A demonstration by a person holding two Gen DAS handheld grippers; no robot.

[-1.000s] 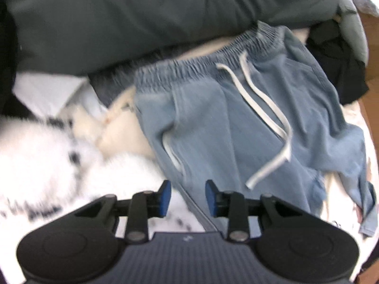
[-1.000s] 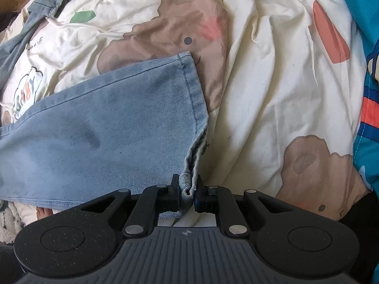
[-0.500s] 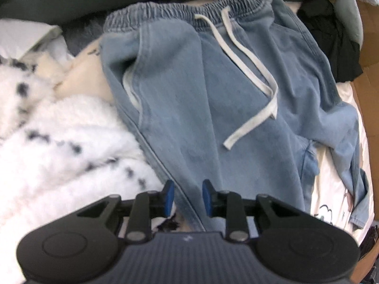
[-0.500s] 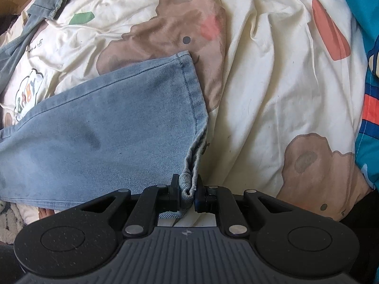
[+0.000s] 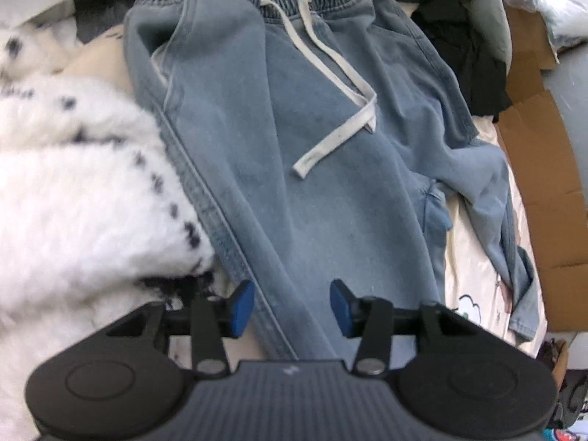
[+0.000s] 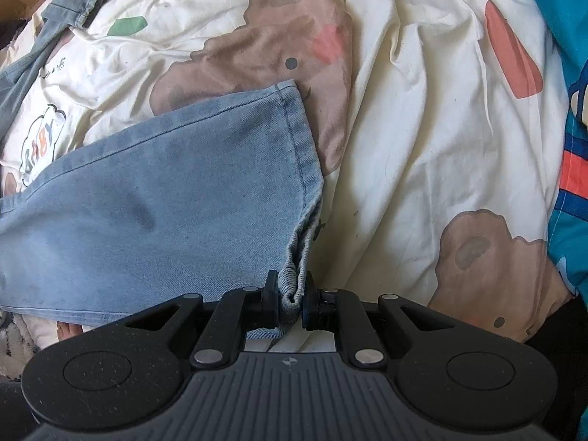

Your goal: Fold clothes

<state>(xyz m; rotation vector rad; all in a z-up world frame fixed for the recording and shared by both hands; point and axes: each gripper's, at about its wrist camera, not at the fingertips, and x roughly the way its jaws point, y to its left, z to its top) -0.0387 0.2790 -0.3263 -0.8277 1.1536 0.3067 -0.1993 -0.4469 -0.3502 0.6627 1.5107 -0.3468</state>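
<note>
The jeans (image 5: 330, 169) are lying spread on the bed, waistband at twelve o'clock in the left wrist view, with the white drawstring (image 5: 341, 110) trailing down across the front toward six. The left tongs (image 5: 292, 307) are hanging wide open just over the upper leg, the side seam running between the two blue pads (image 5: 240, 307); they are gripping nothing, and I cannot tell whether they are touching the cloth. A white fluffy blanket (image 5: 81, 198) with black flecks is lying against the jeans at nine o'clock. Dark clothing (image 5: 466, 62) is sitting at two o'clock, and brown cardboard (image 5: 533, 183) is lying at three.

In the right wrist view the right tongs (image 6: 290, 299) are pinched tight on the near corner of the leg hem (image 6: 305, 169), a small wad of denim bunching between the fingers. The leg itself is stretching away toward nine o'clock over the cream sheet (image 6: 422, 147), which is printed with brown bear shapes. A blue striped cloth (image 6: 569, 191) is lying along the three o'clock edge.
</note>
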